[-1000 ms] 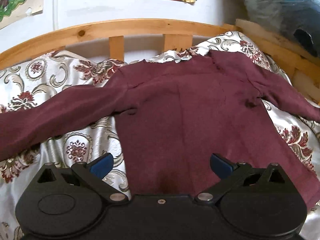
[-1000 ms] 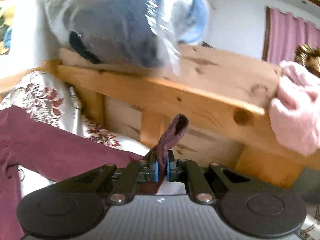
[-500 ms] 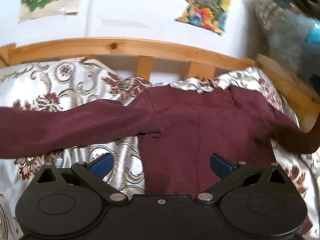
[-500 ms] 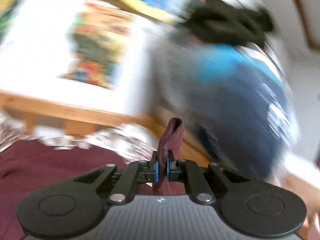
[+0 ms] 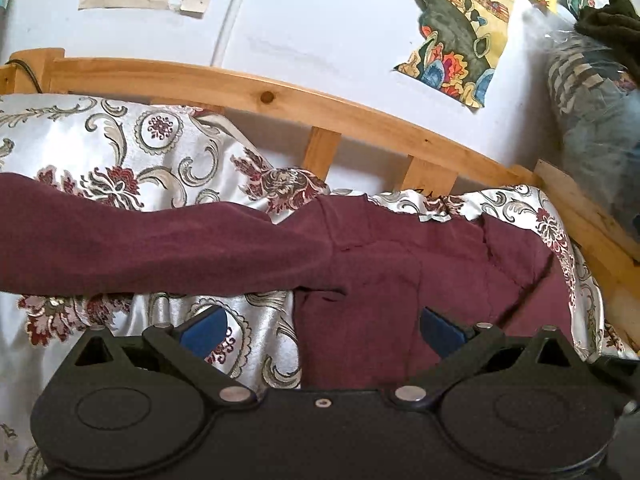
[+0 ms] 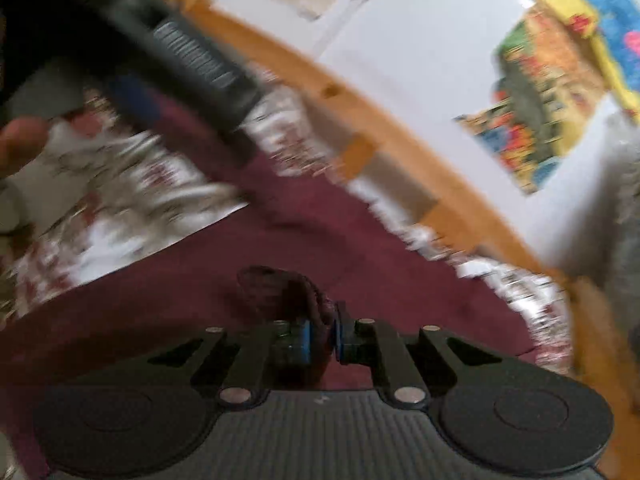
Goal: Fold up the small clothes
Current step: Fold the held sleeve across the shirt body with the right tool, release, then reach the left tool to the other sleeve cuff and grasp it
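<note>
Maroon shirt lies spread on patterned bedspread, below wooden bed rail. Left gripper w/ jaws wide apart above shirt's hem; right gripper clenched on its sleeve cuff.

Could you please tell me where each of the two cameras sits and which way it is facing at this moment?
Left wrist: rides the left tool, looking along the bed at the shirt, rail and wall; its open blue fingers show.
Right wrist: rides the right tool, tilted and blurred, facing the same rail; it is shut on a bunch of shirt, with the left tool and a hand upper left.
Shared: shirt, rail, posters.
</note>
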The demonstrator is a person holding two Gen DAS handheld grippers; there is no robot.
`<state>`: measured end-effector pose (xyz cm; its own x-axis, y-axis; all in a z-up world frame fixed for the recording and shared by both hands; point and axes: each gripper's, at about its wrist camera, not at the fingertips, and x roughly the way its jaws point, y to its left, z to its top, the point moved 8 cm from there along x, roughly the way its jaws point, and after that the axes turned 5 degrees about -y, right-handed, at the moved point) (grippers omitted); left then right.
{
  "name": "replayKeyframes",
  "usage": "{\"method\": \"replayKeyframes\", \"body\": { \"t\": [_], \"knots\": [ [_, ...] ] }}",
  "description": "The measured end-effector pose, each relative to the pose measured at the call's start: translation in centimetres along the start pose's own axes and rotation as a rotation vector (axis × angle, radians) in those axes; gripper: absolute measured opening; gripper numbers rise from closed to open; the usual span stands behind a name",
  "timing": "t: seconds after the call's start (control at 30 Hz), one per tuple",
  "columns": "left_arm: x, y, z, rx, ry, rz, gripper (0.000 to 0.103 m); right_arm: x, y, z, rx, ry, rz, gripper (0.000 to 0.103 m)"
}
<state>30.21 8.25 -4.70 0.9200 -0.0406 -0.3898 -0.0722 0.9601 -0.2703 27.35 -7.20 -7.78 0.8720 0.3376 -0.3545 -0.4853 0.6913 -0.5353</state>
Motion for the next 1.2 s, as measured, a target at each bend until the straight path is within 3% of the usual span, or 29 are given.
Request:
{"method": "replayKeyframes", "body": {
  "t": [0.03, 0.07, 0.17, 0.27, 0.4, 0.53, 0.63, 0.7, 0.83, 0.93, 1.1, 1.2],
  "knots": [
    [0.2, -0.1, -0.2, 0.001, 0.005, -0.008, 0.102, -0.1, 0.2, -0.3, 0.004, 0.003, 0.026, 0.049],
    [0.3, -0.1, -0.4, 0.005, 0.008, -0.016, 0.102, -0.1, 0.3, -0.3, 0.012, 0.003, 0.047, 0.065],
    [0.9, -0.5, -1.0, 0.028, 0.016, -0.044, 0.102, -1.6, -1.0, -1.3, 0.063, 0.023, 0.103, 0.072],
    [1.4, -1.3, -1.8, 0.061, 0.033, -0.08, 0.102, -2.3, -5.1, -2.5, 0.107, 0.097, 0.129, 0.078],
    [2.1, -2.4, -3.5, 0.057, 0.111, -0.141, 0.102, -2.1, -13.9, -2.5, 0.141, 0.229, 0.048, 0.091],
    [2.5, -3.6, -4.7, 0.048, 0.139, -0.217, 0.102, -0.4, -19.8, -2.7, 0.228, 0.308, 0.018, 0.093],
    [2.8, -3.9, -5.1, 0.081, 0.121, -0.214, 0.102, 0.2, -19.4, -2.1, 0.234, 0.227, 0.045, 0.095],
    [3.1, -3.8, -5.1, 0.08, 0.113, -0.206, 0.102, 0.6, -18.8, -2.7, 0.251, 0.186, 0.011, 0.095],
    [3.2, -4.0, -4.2, -0.008, 0.072, -0.25, 0.102, 2.3, -20.2, -5.8, 0.26, 0.266, -0.041, 0.095],
    [3.6, -5.2, -4.1, -0.016, 0.075, -0.291, 0.102, 4.0, -23.2, -7.8, 0.366, 0.286, -0.123, 0.095],
    [4.8, -5.8, -7.6, 0.109, 0.206, -0.195, 0.102, 7.9, -25.9, -10.8, 0.564, 0.332, -0.068, 0.083],
    [5.3, -6.1, -9.1, 0.199, 0.247, -0.162, 0.102, 9.4, -26.2, -11.3, 0.642, 0.341, -0.04, 0.054]
  ]
}}
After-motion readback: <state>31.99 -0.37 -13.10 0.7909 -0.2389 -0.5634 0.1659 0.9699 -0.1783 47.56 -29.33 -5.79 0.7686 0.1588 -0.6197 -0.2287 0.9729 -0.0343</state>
